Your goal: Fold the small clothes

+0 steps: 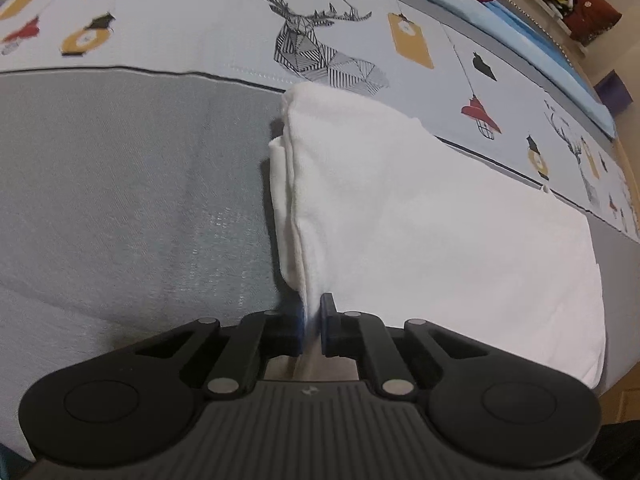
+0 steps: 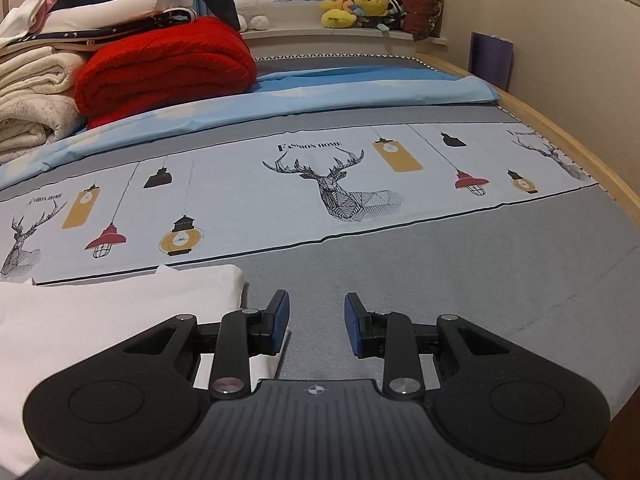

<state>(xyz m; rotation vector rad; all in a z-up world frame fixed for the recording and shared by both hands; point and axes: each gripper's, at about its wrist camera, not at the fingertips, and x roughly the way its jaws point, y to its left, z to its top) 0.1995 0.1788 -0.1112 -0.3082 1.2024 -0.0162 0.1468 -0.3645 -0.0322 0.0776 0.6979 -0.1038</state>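
Observation:
A folded white garment (image 1: 420, 216) lies on the grey part of the bed cover, and its near left edge rises into a ridge. My left gripper (image 1: 312, 328) is shut on that ridge of white cloth, which is pinched between the two blue pads. In the right wrist view the same white garment (image 2: 100, 320) fills the lower left. My right gripper (image 2: 316, 320) stands open just past the garment's right edge, over bare grey cover, with nothing between its fingers. Its left finger (image 2: 278, 320) sits above the cloth's corner.
The bed cover (image 2: 480, 272) has a pale band printed with deer and lamps. A red blanket (image 2: 168, 68) and stacked folded linens (image 2: 36, 92) sit at the back left. Plush toys (image 2: 360, 4) line the windowsill. The wooden bed edge (image 2: 580, 152) runs along the right.

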